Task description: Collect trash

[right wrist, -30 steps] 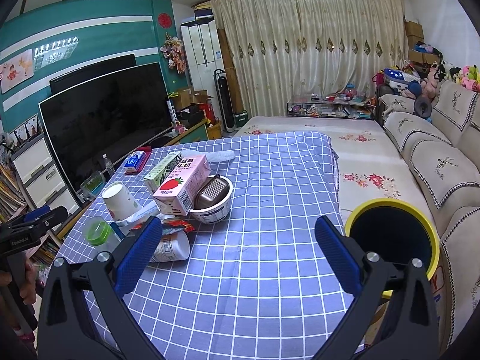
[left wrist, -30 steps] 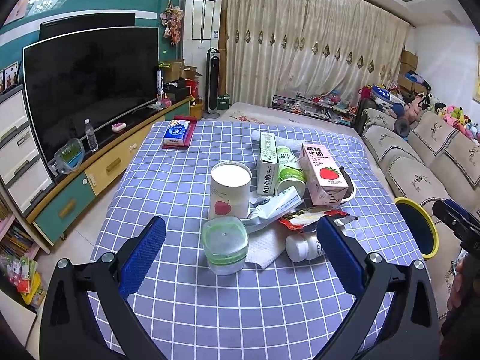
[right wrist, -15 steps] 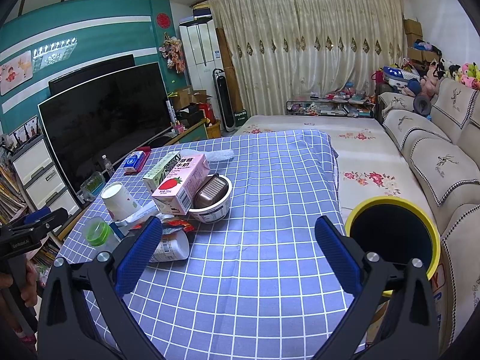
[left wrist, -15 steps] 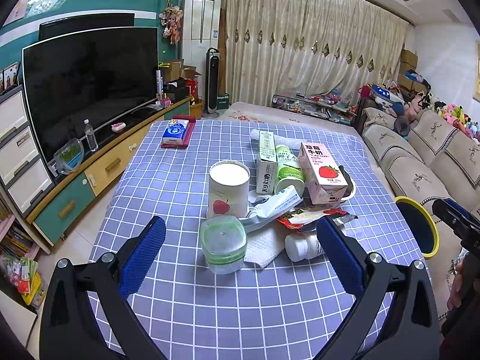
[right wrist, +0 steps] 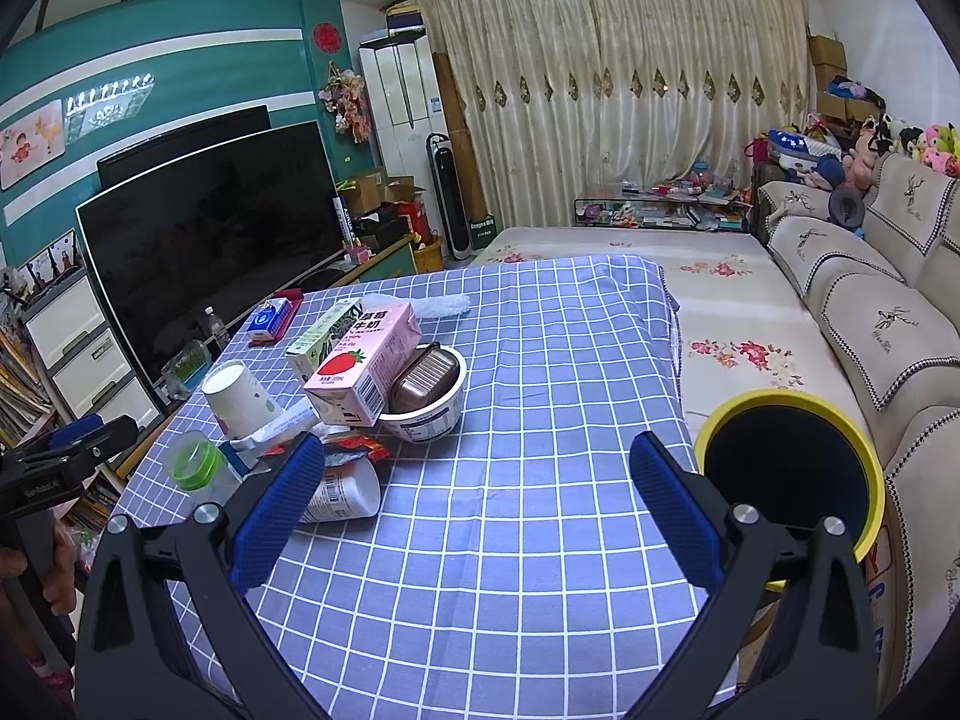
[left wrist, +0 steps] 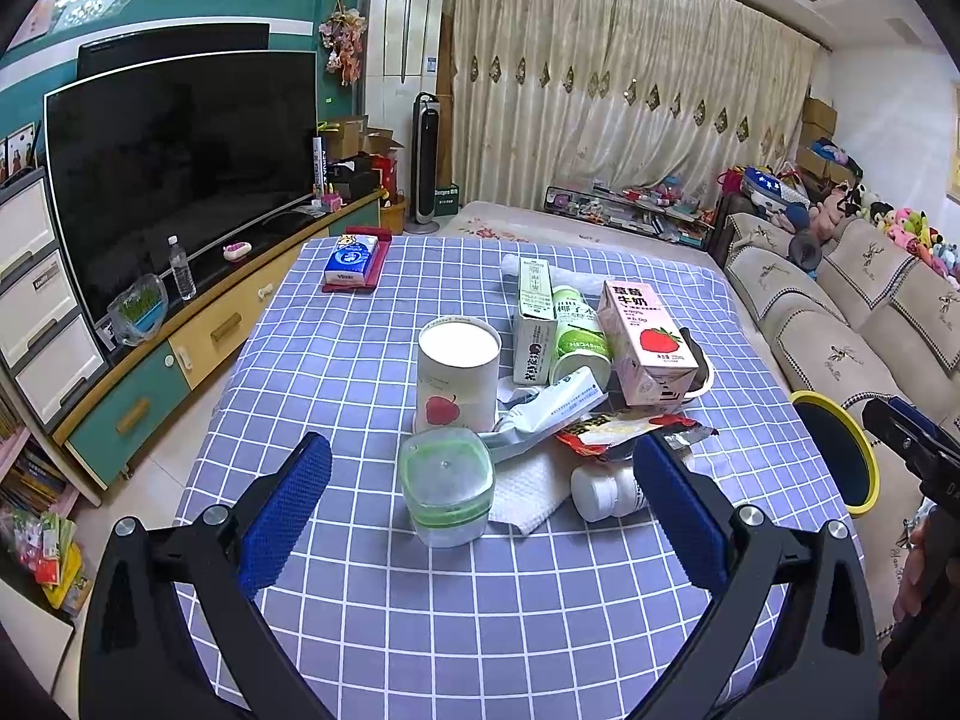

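Pink strawberry milk carton, at 1 o'clock in the pile on your checked table: likely light, crushable; pinch its flat sides. Clear square green-rimmed plastic jar, dead ahead at 12 o'clock: stiff, slick; grip the walls. Left gripper and right gripper both gape wide, empty; yellow-rimmed bin sits at 3 o'clock.

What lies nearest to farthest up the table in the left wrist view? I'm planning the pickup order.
Clear green-rimmed container → apple-print paper cup → green-and-white carton → blue tissue pack.
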Demonstrator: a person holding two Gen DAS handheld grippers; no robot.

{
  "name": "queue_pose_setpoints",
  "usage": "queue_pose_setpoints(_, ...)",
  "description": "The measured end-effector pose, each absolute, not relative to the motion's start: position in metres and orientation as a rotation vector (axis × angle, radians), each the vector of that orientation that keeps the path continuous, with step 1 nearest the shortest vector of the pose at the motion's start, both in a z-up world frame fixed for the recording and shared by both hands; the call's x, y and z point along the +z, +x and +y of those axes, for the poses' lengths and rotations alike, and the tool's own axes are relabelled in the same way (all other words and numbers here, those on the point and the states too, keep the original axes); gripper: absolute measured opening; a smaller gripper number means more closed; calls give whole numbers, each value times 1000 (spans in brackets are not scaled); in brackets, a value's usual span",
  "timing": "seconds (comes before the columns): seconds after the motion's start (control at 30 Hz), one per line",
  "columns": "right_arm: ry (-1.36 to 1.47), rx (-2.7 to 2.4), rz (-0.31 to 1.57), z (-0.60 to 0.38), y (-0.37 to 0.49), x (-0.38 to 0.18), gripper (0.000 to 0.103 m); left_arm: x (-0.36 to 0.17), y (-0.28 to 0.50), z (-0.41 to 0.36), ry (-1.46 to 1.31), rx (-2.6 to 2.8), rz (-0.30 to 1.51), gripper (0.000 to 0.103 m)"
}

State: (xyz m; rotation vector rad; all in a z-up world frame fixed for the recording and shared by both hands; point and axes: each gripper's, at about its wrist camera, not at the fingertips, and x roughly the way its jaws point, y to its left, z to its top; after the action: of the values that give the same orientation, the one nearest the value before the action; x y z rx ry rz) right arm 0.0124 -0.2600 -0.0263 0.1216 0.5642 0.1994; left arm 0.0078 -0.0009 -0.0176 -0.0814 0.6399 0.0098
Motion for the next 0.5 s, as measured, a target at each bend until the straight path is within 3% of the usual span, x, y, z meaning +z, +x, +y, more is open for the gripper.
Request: queue_pose_setpoints(0.5, 130, 198, 578, -260, 17, -33, 97, -22, 10, -5, -74, 8, 646, 99)
